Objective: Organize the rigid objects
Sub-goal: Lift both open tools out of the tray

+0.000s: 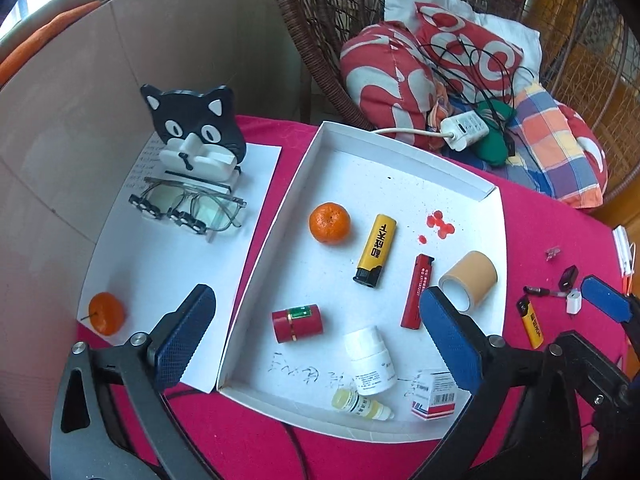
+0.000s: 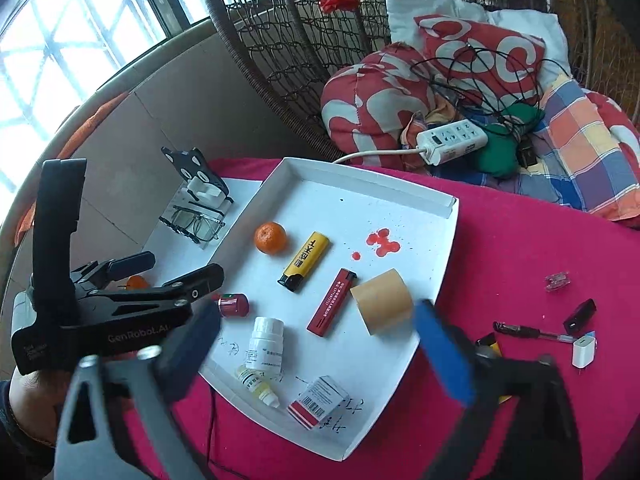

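Observation:
A white tray [image 1: 404,148] on the red cloth holds an orange [image 1: 329,223], a yellow lighter [image 1: 376,251], a red lighter [image 1: 417,291], a tan tape roll [image 1: 469,279], a red cylinder [image 1: 297,322], a white pill bottle [image 1: 370,361], a dropper bottle [image 1: 360,404] and a small box [image 1: 435,399]. My left gripper [image 1: 316,340] is open and empty above the tray's near part. My right gripper [image 2: 320,354] is open and empty above the tray's [image 2: 440,248] near edge, beside the tape roll [image 2: 382,301]. The left gripper [image 2: 160,276] shows at left in the right wrist view.
Left of the tray a white sheet [image 1: 168,264] holds a cat-shaped stand [image 1: 196,132], glasses [image 1: 188,208] and a second orange [image 1: 106,313]. Right of the tray lie a small yellow lighter [image 1: 532,322], a pen [image 2: 532,332], a white charger [image 2: 584,350] and a clip [image 2: 556,281]. A wicker chair [image 2: 304,40] with cushions stands behind.

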Available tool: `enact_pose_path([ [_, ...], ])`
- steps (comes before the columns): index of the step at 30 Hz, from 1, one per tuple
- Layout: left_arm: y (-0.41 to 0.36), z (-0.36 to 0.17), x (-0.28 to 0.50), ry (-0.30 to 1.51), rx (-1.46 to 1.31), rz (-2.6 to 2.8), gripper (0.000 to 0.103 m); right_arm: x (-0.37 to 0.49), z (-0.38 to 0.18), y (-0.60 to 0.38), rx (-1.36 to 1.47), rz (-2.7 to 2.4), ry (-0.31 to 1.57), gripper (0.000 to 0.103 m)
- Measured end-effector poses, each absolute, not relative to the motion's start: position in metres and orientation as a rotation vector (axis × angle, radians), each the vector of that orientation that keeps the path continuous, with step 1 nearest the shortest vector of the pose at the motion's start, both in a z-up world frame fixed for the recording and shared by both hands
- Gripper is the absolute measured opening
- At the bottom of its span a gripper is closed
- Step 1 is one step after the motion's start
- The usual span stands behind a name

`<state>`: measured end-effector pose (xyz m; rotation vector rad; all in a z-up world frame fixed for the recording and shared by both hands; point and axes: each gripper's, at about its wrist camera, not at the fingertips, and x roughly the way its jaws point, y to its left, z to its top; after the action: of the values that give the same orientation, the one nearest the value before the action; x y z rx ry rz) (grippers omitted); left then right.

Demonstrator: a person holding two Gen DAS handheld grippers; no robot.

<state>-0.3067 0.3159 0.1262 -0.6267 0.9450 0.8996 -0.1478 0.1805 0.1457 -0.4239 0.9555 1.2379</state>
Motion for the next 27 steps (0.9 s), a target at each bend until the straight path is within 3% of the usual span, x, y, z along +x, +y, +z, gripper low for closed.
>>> enact_pose_path([
  [8, 0.296, 0.142, -0.292, 0.934, -0.593, 0.878, 0.103, -0.142, 0.165, 0.155, -0.388, 1.237, 0.847, 0.103],
  [27, 0.21, 0.161, -0.218, 0.961, -0.517, 0.798, 0.103, -0.073, 0.178, 0.078, -0.252, 1.207, 0.872, 0.103],
])
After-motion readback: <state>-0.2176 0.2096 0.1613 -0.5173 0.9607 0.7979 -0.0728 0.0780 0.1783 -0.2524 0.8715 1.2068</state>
